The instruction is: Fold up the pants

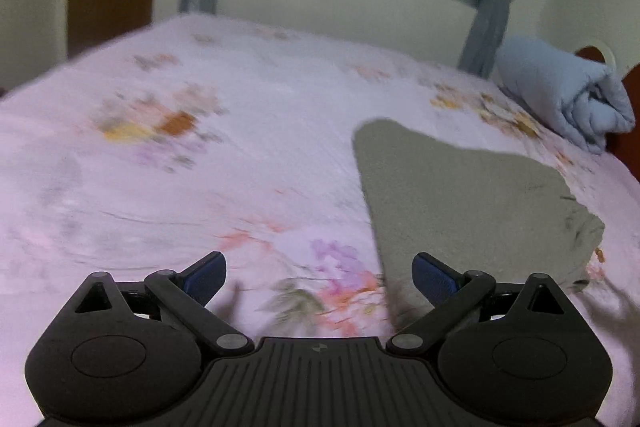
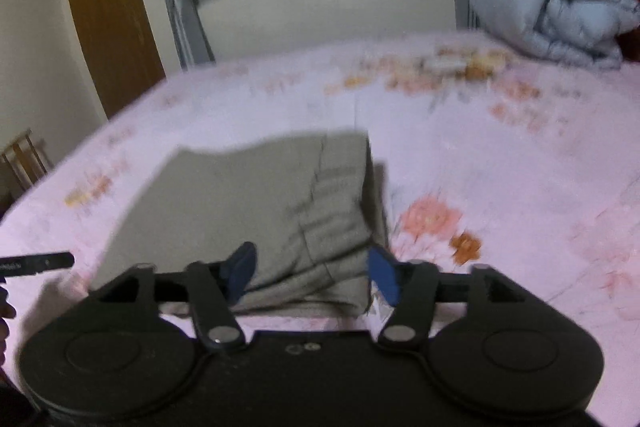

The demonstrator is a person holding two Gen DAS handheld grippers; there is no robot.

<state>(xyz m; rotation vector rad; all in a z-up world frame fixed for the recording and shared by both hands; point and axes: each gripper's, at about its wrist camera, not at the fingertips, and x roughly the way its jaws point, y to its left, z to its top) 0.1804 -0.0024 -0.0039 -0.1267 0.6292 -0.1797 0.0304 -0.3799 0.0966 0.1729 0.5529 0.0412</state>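
Your left tongs (image 1: pixel 319 277) stand apart over the flowered bed (image 1: pixel 200 187), holding nothing; the grey pants (image 1: pixel 460 195) lie to their right as a folded block. Your right tongs (image 2: pixel 312 273) are apart too, with the block's near edge between the pads but not pinched. One fold looks laid; next, grip that edge for another fold.
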